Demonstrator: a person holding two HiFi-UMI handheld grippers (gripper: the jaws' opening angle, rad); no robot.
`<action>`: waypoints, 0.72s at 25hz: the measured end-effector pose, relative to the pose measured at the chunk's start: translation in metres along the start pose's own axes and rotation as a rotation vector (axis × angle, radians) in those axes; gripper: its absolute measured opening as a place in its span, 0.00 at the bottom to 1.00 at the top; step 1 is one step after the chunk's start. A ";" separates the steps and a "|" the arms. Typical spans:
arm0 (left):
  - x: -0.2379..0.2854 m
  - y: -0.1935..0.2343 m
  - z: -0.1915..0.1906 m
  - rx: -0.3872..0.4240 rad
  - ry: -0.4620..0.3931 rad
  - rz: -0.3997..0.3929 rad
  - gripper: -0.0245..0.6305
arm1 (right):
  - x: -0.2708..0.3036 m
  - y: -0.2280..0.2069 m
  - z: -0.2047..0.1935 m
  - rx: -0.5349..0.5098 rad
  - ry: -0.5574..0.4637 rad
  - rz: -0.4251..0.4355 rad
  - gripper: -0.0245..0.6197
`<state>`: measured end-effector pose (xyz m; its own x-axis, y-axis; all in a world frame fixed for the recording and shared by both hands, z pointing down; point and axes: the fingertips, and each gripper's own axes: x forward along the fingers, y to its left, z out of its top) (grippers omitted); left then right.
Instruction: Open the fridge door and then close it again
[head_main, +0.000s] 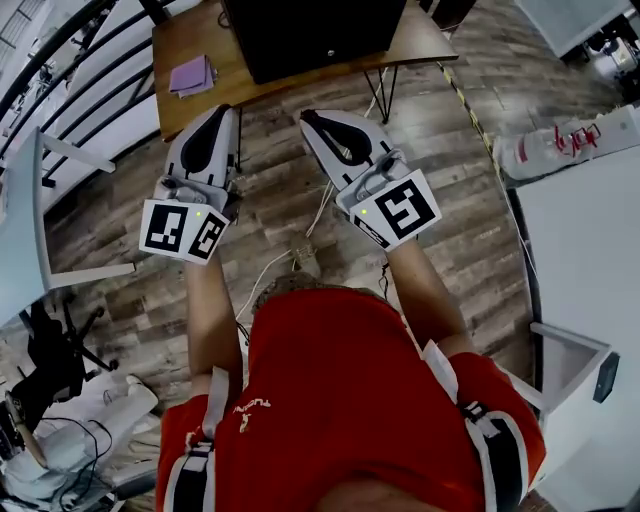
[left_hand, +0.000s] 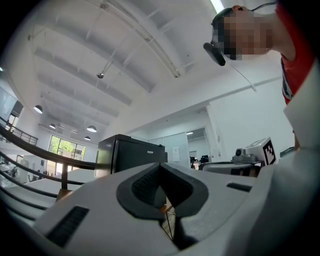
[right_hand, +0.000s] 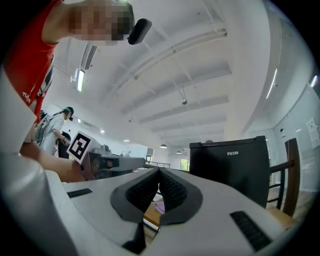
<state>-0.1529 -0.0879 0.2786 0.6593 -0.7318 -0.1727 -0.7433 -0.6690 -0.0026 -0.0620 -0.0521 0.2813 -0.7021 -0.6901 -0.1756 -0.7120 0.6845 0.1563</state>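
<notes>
A small black fridge (head_main: 310, 35) stands on a wooden table (head_main: 190, 45) ahead of me, its door shut as far as I can see. Both grippers are held side by side above the wooden floor, short of the table and pointing at it. My left gripper (head_main: 222, 110) is shut with nothing between its dark pads. My right gripper (head_main: 308, 116) is shut and empty too. The left gripper view shows the fridge (left_hand: 125, 152) beyond the closed left gripper (left_hand: 160, 167). In the right gripper view the fridge (right_hand: 235, 165) stands to the right of the closed right gripper (right_hand: 159, 172).
A purple pad (head_main: 190, 75) lies on the table's left part. A white counter (head_main: 590, 230) with a plastic-wrapped item (head_main: 560, 145) runs along the right. A white desk (head_main: 20, 230) is at the left. Cables (head_main: 300, 255) lie on the floor.
</notes>
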 end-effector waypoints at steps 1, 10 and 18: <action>0.009 0.009 -0.002 -0.001 -0.001 -0.002 0.05 | 0.010 -0.007 -0.002 -0.003 0.002 0.002 0.08; 0.076 0.081 -0.013 -0.014 0.008 -0.011 0.05 | 0.081 -0.058 -0.023 -0.009 0.022 0.012 0.08; 0.122 0.116 -0.028 -0.014 0.039 -0.020 0.05 | 0.110 -0.092 -0.040 0.006 0.046 -0.004 0.08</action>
<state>-0.1558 -0.2588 0.2845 0.6783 -0.7225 -0.1339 -0.7283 -0.6852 0.0079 -0.0745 -0.2003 0.2863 -0.6992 -0.7028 -0.1308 -0.7147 0.6832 0.1498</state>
